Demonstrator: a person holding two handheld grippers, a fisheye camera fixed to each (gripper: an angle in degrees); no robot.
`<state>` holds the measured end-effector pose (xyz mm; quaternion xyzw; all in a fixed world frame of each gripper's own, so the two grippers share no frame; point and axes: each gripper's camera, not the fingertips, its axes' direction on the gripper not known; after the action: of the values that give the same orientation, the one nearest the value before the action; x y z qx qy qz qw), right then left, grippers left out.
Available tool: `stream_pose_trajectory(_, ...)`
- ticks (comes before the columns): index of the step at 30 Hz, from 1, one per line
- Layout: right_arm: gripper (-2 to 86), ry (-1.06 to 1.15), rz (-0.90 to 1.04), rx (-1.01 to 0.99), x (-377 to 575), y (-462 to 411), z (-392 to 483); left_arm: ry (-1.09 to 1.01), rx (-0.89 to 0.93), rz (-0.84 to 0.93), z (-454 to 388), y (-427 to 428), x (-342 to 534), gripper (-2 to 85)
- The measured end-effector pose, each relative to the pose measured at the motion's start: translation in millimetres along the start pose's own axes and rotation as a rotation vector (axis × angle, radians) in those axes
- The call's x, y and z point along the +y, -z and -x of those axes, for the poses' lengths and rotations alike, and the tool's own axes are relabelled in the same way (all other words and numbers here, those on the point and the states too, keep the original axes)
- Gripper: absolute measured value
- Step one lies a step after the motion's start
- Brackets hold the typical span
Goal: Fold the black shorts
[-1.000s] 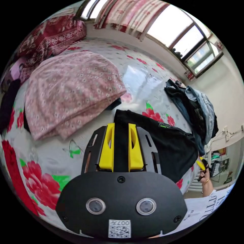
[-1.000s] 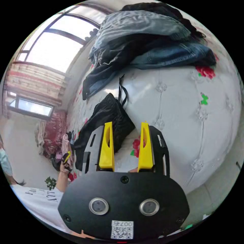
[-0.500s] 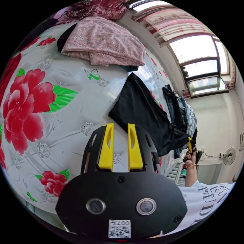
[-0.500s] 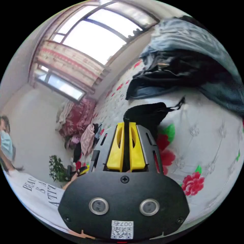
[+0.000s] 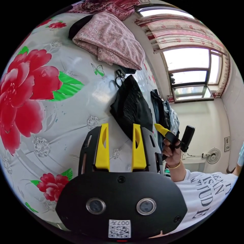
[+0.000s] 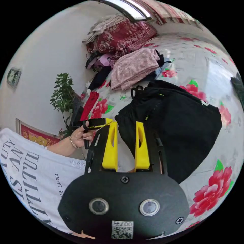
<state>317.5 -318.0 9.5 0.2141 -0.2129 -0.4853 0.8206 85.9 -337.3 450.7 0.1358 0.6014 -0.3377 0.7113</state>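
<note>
The black shorts [image 6: 172,122] lie folded on the bed [image 5: 50,122]. Both hand-held grippers, left [image 5: 120,147] and right [image 6: 126,146], are parted and empty; remaining creases should be smoothed flat.

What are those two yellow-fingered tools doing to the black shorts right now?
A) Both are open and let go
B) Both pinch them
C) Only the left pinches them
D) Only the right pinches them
A: the left gripper and right gripper both stand open, with the black shorts lying loose on the flowered bedspread.

My black shorts [image 6: 178,122] lie folded flat on the flowered bedsheet [image 6: 218,76], drawstring loops at the waistband end pointing toward the pink floral cloth [image 6: 134,67] nearby.
</note>
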Motion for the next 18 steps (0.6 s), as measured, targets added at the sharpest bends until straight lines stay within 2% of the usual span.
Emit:
stream_pose_trajectory(5, 9.2, -0.298, -0.127, 0.116, 81, 81, -82, -0.038, 0.066, 0.031, 11, 9, -5, 15.5)
stream_pose_trajectory(7, 9.6, -0.459, -0.131, 0.076, 114, 96, -117, -0.055, 0.104, 0.043, 12, 8, -12, 16.5)
stream_pose_trajectory(9, 9.7, -0.597, -0.154, -0.050, 148, 96, -148, -0.078, 0.140, 0.081, 7, 3, -26, 17.9)
stream_pose_trajectory(11, 9.0, -0.633, -0.154, -0.163, 158, 83, -161, -0.089, 0.158, 0.106, 3, -1, -37, 17.9)
stream_pose_trajectory(13, 7.5, -0.646, -0.200, -0.186, 161, 78, -165, -0.083, 0.168, 0.126, 0, -4, -45, 15.9)
stream_pose_trajectory(15, 4.2, -0.645, -0.142, -0.281, 154, 63, -175, 0.021, 0.099, 0.122, 8, -9, -52, 6.0)
stream_pose_trajectory(16, 3.4, -0.649, -0.111, -0.300, 152, 59, -177, 0.059, 0.086, 0.112, 11, -9, -52, 5.4)
stream_pose_trajectory(18, 1.2, -0.622, -0.105, -0.301, 146, 62, -172, 0.091, 0.175, 0.048, 10, -6, -50, 3.7)
